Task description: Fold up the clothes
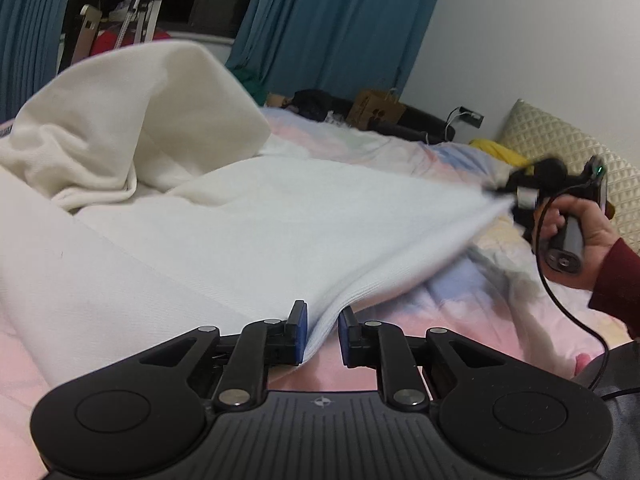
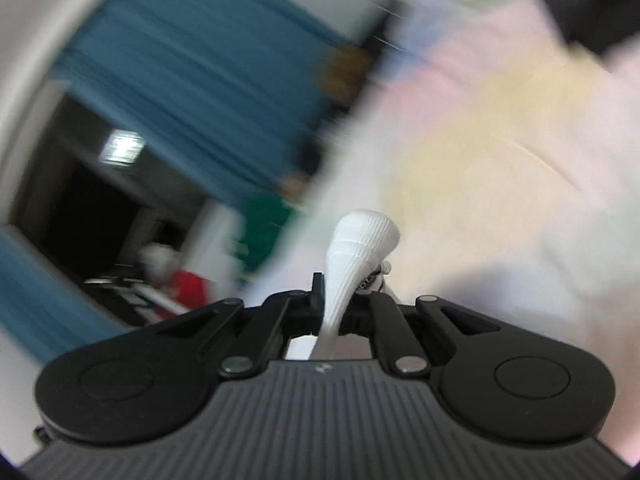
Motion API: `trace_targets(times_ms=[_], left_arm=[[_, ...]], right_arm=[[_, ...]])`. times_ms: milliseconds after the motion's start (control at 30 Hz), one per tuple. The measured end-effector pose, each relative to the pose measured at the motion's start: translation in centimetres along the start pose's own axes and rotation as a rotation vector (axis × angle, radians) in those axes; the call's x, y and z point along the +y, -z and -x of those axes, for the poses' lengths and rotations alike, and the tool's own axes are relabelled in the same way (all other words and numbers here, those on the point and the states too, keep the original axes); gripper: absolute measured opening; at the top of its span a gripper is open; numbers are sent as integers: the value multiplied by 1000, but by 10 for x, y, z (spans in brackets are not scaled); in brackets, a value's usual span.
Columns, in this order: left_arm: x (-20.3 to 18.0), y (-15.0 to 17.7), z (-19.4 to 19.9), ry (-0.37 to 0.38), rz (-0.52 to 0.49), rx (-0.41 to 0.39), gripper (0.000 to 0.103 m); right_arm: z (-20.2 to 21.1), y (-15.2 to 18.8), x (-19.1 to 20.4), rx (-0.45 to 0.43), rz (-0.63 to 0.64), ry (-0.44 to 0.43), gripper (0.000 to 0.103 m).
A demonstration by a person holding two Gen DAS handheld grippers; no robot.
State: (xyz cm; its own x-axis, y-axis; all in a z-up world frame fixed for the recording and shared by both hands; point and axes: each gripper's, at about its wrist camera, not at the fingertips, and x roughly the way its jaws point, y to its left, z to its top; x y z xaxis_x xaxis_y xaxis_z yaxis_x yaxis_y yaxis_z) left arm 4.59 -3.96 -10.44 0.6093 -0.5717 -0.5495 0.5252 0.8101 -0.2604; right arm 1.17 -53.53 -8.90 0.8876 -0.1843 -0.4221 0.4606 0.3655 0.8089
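Observation:
A white knit garment point(image 1: 280, 220) lies spread over the bed, its far part heaped in a tall fold at the back left. My left gripper point(image 1: 323, 320) is open, and the garment's ribbed hem runs between its blue-padded fingers, against the left pad. A hand point(image 1: 592, 240) in a dark red sleeve holds my right gripper point(image 1: 508, 196) at the right, shut on a corner of the garment and pulling it taut. The right wrist view is motion-blurred. In it, a bunch of ribbed white fabric point(image 2: 364, 236) sticks out from between the closed fingers of the right gripper point(image 2: 340, 296).
A pastel pink and blue bedspread point(image 1: 480, 320) covers the bed. At the right against the wall sit a quilted cream pillow point(image 1: 560, 144) and a yellow cloth point(image 1: 496, 150). Teal curtains point(image 1: 340, 20), a brown paper bag point(image 1: 376, 108) and dark items stand behind the bed.

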Motion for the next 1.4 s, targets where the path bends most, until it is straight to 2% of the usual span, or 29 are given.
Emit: trace_targets(times_ms=[133, 167, 200, 300, 367, 400, 533, 600, 667, 733, 867, 1000, 1133, 1233, 1300, 1367, 1400], left_arm=[[5, 0, 0, -4, 34, 31, 20], [6, 0, 4, 0, 47, 32, 27], [8, 0, 8, 5, 62, 34, 41], [17, -3, 28, 17, 137, 18, 68], [32, -5, 45, 13, 221, 1, 75], [45, -5, 53, 1, 294, -13, 80], [104, -2, 84, -62, 631, -72, 82], [142, 10, 97, -140, 854, -106, 80], [172, 22, 112, -217, 1019, -160, 80], [192, 32, 121, -243, 1138, -230, 79], [222, 37, 126, -275, 1296, -361, 80], [242, 27, 118, -317, 1315, -412, 81], [255, 20, 114, -337, 1329, -402, 74], [264, 16, 113, -355, 1348, -370, 54], [268, 14, 110, -362, 1368, -339, 32], [269, 9, 116, -376, 1367, -324, 18], [268, 5, 126, -388, 1351, -328, 15]], right_arm=[[-5, 2, -11, 73, -38, 86, 5], [-6, 3, -14, 90, -45, 104, 5], [-7, 3, -16, 106, -52, 121, 6], [-10, 5, -23, 154, -72, 174, 8], [-12, 6, -27, 187, -86, 209, 8], [-12, 7, -27, 195, -102, 211, 9], [-10, 13, -24, 215, -181, 196, 16], [-9, 16, -22, 225, -221, 188, 35], [-8, 19, -21, 235, -260, 181, 37], [-9, 27, -20, 248, -291, 166, 37], [-5, 43, -11, 249, -277, 181, 37], [-9, 64, 2, 200, -217, 195, 37], [-15, 72, 11, 191, -154, 194, 37], [-16, 71, 10, 194, -157, 187, 37], [-18, 70, 9, 195, -159, 182, 37], [-19, 69, 8, 197, -161, 177, 37], [-19, 69, 7, 198, -162, 175, 37]])
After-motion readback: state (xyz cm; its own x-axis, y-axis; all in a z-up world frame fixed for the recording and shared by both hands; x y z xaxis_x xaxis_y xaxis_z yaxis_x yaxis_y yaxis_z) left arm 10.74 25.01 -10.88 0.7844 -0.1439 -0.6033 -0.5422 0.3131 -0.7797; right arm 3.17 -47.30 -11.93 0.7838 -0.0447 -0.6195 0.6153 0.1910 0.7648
